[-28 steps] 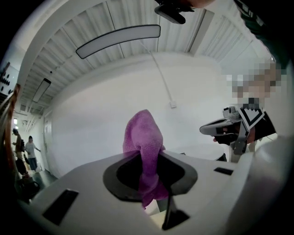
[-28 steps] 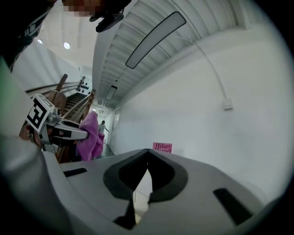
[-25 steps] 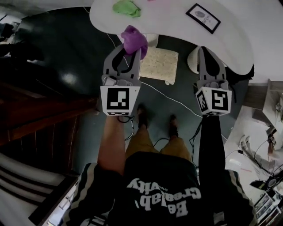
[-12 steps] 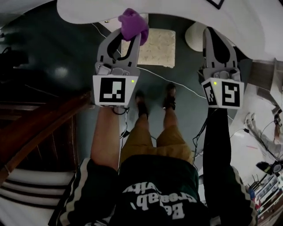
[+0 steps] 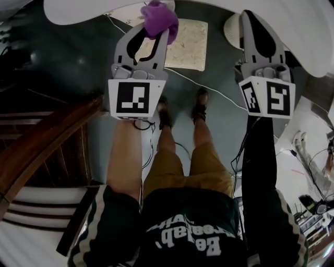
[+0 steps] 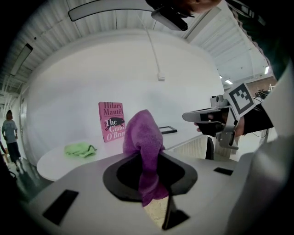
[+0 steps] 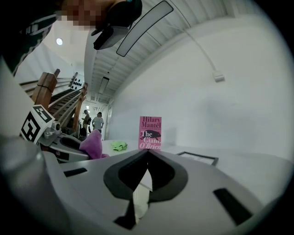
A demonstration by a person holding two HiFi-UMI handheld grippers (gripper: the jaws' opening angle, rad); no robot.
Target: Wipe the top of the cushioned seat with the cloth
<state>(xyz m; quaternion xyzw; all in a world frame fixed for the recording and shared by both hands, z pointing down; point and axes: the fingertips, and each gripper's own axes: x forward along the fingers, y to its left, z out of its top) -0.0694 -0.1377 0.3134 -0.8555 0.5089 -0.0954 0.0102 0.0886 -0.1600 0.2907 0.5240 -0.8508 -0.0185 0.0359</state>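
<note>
A purple cloth [image 5: 159,17] bunches out of my left gripper [image 5: 155,32], whose jaws are shut on it. In the left gripper view the cloth [image 6: 144,140] stands up between the jaws and hangs down through them. The cushioned seat [image 5: 183,44], a cream square pad, sits low on the dark floor just right of the cloth and below it. A corner of the seat [image 6: 155,212] shows under the left jaws. My right gripper [image 5: 251,18] is held to the right of the seat, shut with nothing in it; its tips [image 7: 147,152] meet.
A white round table [image 5: 78,10] curves across the far side, bearing a pink book [image 6: 111,121], a green cloth [image 6: 80,149] and a framed picture [image 7: 197,158]. A wooden stair rail [image 5: 47,141] runs at the left. A cable [image 5: 209,88] crosses the floor by the person's feet.
Both grippers have shifted toward the top of the head view, the left one keeping the purple cloth. The table and the seat have slid toward the top edge.
</note>
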